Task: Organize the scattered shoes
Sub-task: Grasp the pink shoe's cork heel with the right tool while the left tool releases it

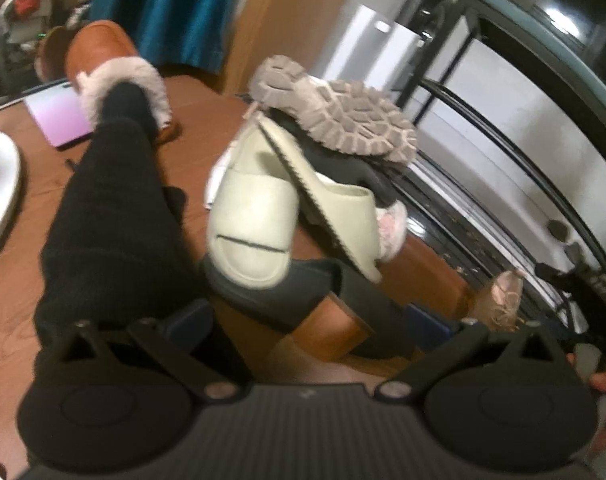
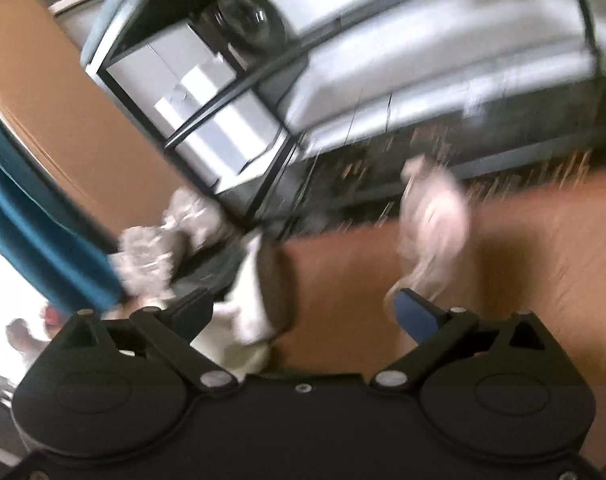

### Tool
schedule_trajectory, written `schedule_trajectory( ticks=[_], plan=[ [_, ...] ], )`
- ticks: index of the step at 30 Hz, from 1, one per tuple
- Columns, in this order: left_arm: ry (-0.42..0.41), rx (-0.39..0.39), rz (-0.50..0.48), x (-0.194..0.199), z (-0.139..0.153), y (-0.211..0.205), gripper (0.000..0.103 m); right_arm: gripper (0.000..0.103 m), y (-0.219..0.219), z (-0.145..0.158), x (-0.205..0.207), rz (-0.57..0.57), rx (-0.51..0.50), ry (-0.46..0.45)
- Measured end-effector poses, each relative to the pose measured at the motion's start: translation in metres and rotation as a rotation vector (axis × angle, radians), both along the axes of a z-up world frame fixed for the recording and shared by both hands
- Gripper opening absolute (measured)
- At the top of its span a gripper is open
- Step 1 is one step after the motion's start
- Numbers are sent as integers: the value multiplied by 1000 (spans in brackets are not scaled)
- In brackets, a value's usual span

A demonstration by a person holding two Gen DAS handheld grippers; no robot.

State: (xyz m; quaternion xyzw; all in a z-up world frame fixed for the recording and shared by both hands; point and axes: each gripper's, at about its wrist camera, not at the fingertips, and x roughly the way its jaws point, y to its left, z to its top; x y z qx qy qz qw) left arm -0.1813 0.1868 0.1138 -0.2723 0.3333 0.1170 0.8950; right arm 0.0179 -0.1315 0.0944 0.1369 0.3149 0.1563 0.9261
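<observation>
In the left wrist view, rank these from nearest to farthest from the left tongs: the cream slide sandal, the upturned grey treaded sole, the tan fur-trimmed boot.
1. Cream slide sandal: just ahead of the left tongs, centre, leaning on the pile.
2. Grey treaded sole: behind it, atop the pile, toward the right.
3. Tan fur-trimmed boot: farthest, upper left, with a dark-clothed leg in it.

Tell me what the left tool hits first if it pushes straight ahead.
Most likely the dark clog with the wooden heel, lying right between the open left tool's fingers; the cream slides are piled just beyond. Blur leaves depth uncertain.
</observation>
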Motion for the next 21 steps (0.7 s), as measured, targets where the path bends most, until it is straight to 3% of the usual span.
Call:
schedule_trajectory(
  ticks=[3, 5, 10, 15, 19, 21],
  plan=[
    [-2, -9, -26, 1, 0, 8, 102, 103, 31, -3, -26, 120, -294, -208],
    [3, -18, -30, 0, 0, 14, 102, 103, 49, -10, -41, 267, -387, -262],
    [11, -36, -8, -4, -1, 23, 102, 103, 84, -27, -70, 626, -444, -289],
    [11, 4, -18, -5, -1, 19, 102, 102, 119, -41, -99, 880, -588, -371],
    [13, 10, -20, -6, -1, 19, 102, 84, 138, -57, -122, 1071, -712, -391],
    [10, 5, -17, -6, -1, 20, 102, 85, 146, -65, -135, 1144, -767, -378]
  ],
)
